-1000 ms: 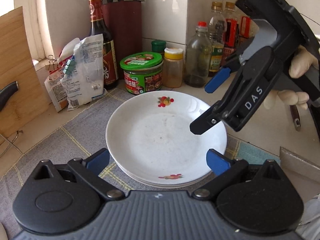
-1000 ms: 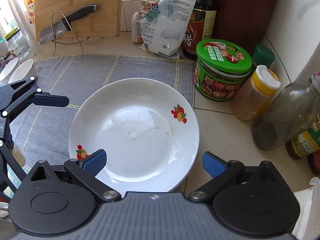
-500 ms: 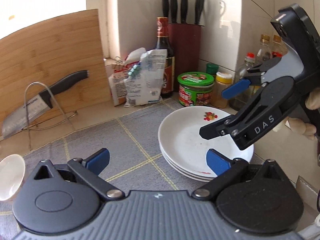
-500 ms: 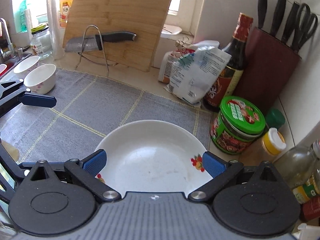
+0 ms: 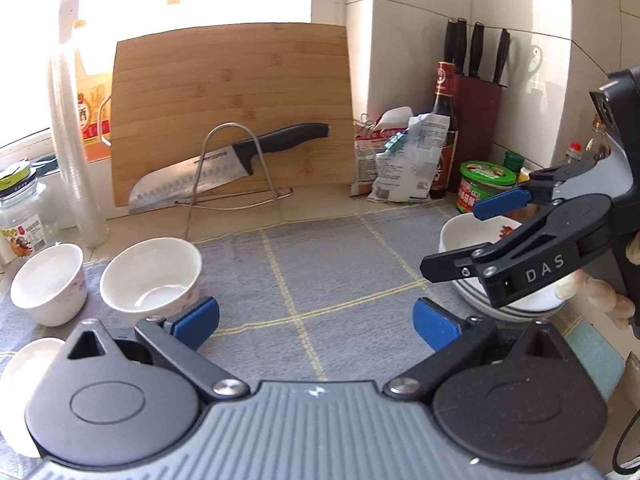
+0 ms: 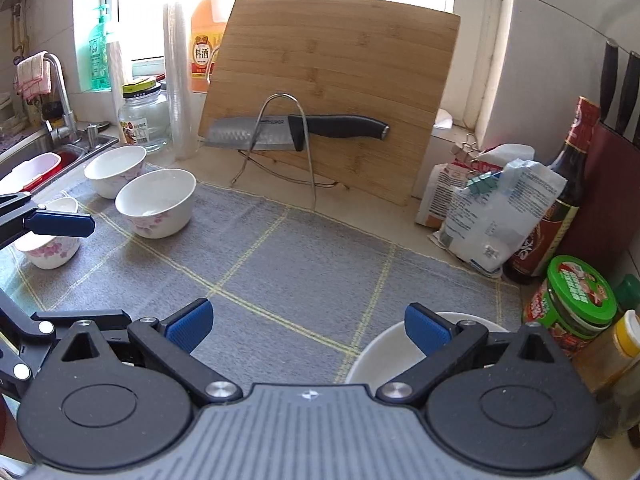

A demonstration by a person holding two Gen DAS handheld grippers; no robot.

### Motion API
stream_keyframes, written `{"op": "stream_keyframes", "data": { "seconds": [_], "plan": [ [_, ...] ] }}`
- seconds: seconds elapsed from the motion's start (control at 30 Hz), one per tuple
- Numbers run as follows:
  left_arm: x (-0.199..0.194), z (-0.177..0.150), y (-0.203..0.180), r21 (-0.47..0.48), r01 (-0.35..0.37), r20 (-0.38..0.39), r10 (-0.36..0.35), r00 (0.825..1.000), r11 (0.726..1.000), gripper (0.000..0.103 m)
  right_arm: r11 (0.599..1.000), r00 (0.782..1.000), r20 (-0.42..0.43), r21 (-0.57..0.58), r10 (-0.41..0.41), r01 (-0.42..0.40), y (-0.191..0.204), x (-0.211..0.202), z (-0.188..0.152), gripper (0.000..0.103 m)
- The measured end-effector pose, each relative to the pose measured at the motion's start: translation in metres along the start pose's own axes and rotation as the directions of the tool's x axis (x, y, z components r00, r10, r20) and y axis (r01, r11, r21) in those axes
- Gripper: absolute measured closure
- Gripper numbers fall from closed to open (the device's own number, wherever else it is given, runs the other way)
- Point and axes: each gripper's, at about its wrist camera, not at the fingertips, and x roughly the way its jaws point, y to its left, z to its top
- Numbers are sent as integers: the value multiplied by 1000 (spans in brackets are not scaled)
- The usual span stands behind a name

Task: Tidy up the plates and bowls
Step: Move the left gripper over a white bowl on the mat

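A stack of white plates [image 5: 460, 236] with a fruit print sits at the right of the grey mat [image 5: 320, 264]. My right gripper [image 5: 466, 236] hovers open over the stack and hides much of it. My left gripper [image 5: 316, 322] is open and holds nothing, over the mat's middle. A white floral bowl [image 5: 152, 276] stands just past its left pad, with a second bowl [image 5: 48, 284] and part of a third [image 5: 28, 352] further left. In the right wrist view my right gripper [image 6: 308, 330] is open, the plates [image 6: 384, 356] lie under its right finger, and the bowls [image 6: 156, 204] stand far left.
A bamboo cutting board [image 5: 232, 112] leans at the back with a knife [image 5: 224, 160] on a wire rack. Snack bags [image 6: 492, 216], a soy bottle [image 6: 560, 208], a green-lidded jar [image 6: 576, 300] and a knife block crowd the right corner. A sink [image 6: 36, 160] lies far left.
Both grippers have pulled back from the plate stack and swung left. The stack now sits at the right of each view, and the bowls have come into sight. Both stay open.
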Motion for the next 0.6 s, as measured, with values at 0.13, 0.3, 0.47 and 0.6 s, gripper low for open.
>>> {"op": "stream_keyframes", "data": {
  "seconds": [0.13,0.3,0.47,0.6],
  "plan": [
    [-12,-7,33,34,-2,-17,3,1000,999,1,1000,1000,-1,21,3,-2,35,13,3,0],
    [-21,-12,72,76,5,-31,-3,1000,997,1,999,999,-3,15,38,-38,77,27,5,0],
    [-29,-15,112,82,-33,-51,37,998,996,1,991,991,-21,-27,133,-133,122,48,2,0],
    [-34,-16,149,60,-57,-76,61,995,997,1,974,977,-44,-87,208,-211,158,64,0,0]
  ]
}}
